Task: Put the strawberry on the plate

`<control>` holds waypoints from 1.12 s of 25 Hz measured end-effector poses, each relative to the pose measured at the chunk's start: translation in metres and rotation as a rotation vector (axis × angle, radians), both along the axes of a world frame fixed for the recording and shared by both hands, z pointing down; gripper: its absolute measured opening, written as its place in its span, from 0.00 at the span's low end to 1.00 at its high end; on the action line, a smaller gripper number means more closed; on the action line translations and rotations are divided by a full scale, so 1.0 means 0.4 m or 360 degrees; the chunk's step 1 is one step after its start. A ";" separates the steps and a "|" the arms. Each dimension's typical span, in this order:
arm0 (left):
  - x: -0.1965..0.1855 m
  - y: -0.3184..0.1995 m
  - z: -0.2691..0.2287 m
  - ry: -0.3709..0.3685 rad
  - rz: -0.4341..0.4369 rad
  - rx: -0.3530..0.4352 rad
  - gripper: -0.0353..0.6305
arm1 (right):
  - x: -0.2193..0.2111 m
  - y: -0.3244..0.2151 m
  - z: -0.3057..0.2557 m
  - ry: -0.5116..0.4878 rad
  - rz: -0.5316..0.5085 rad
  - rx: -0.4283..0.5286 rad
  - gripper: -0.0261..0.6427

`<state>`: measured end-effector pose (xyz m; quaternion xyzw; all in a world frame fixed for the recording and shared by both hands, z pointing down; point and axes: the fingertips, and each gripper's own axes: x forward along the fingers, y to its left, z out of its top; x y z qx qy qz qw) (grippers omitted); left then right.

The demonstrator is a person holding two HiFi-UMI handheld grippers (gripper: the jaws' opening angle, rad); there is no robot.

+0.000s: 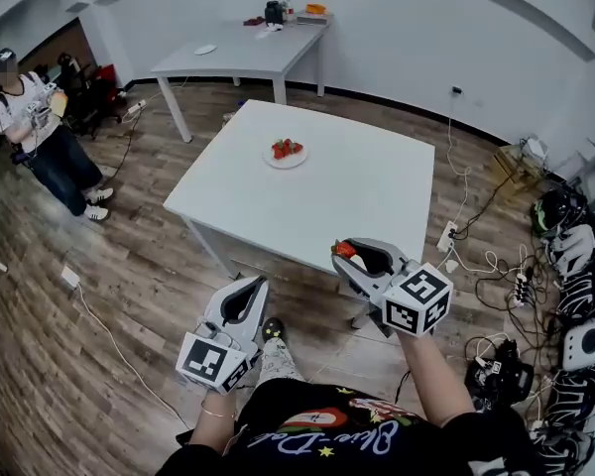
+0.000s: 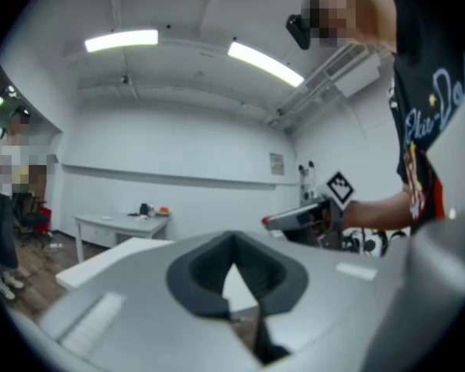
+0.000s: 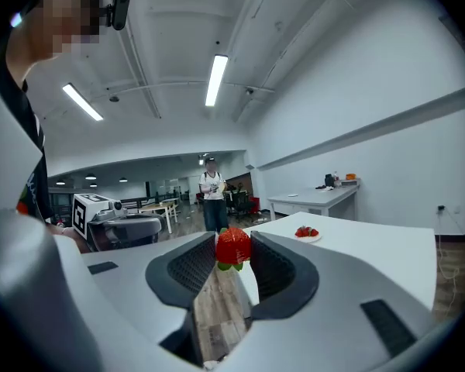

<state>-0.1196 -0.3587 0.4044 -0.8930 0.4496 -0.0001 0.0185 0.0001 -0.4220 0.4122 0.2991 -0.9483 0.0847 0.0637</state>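
A red strawberry (image 3: 233, 248) with green leaves is pinched at the tips of my right gripper (image 3: 234, 251), which is shut on it. In the head view this gripper (image 1: 349, 253) hovers just off the near edge of the white table (image 1: 367, 191), with the strawberry (image 1: 344, 249) at its tip. A white plate (image 1: 278, 163) holding several strawberries (image 1: 287, 148) sits toward the table's far side; the plate (image 3: 311, 239) lies ahead and to the right. My left gripper (image 1: 255, 286) hangs lower left over the floor, shut and holding nothing, its jaw tips (image 2: 232, 242) meeting.
A second white table (image 1: 243, 53) with small items stands at the back wall. A person (image 1: 40, 127) stands on the wooden floor at far left. Cables and headsets (image 1: 575, 286) are piled along the right wall.
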 end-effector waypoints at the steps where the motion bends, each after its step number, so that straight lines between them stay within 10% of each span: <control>1: -0.026 -0.071 -0.004 0.0007 0.0018 0.0009 0.04 | -0.027 -0.072 -0.001 0.0017 0.0016 -0.0001 0.26; 13: -0.210 -0.668 0.038 -0.0050 0.0200 -0.0048 0.04 | -0.234 -0.715 0.154 0.0306 0.0161 -0.0206 0.26; 28: -0.293 -0.848 0.084 0.0056 0.0061 -0.0279 0.04 | -0.301 -1.099 0.474 0.0773 0.0054 -0.0607 0.26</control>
